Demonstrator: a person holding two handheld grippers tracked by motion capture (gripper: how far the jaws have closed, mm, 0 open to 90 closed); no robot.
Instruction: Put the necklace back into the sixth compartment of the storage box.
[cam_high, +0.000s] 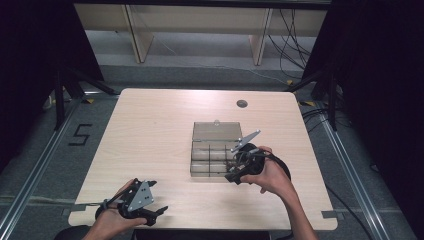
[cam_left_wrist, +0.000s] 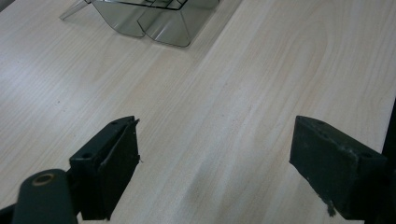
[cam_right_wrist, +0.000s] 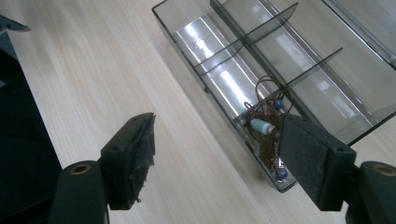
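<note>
A smoky clear plastic compartment box (cam_high: 193, 161) sits at the middle of the table with its lid (cam_high: 216, 131) standing open at the back. In the right gripper view, small electronic parts with copper wire leads (cam_right_wrist: 266, 126) lie in the end compartment of the box (cam_right_wrist: 205, 42). My right gripper (cam_high: 234, 170) is at the box's near right corner. It is open (cam_right_wrist: 217, 135), with one pad over that compartment beside the parts and the other over bare table. My left gripper (cam_high: 156, 197) rests near the table's front left edge, open (cam_left_wrist: 212, 149) over bare wood, and the box (cam_left_wrist: 163, 23) lies farther off.
A round cable hole (cam_high: 242, 103) is set into the wooden table (cam_high: 150, 130) near its far edge. The box's other compartments look empty. Dark curtains flank the table, and cables trail on the floor at the right.
</note>
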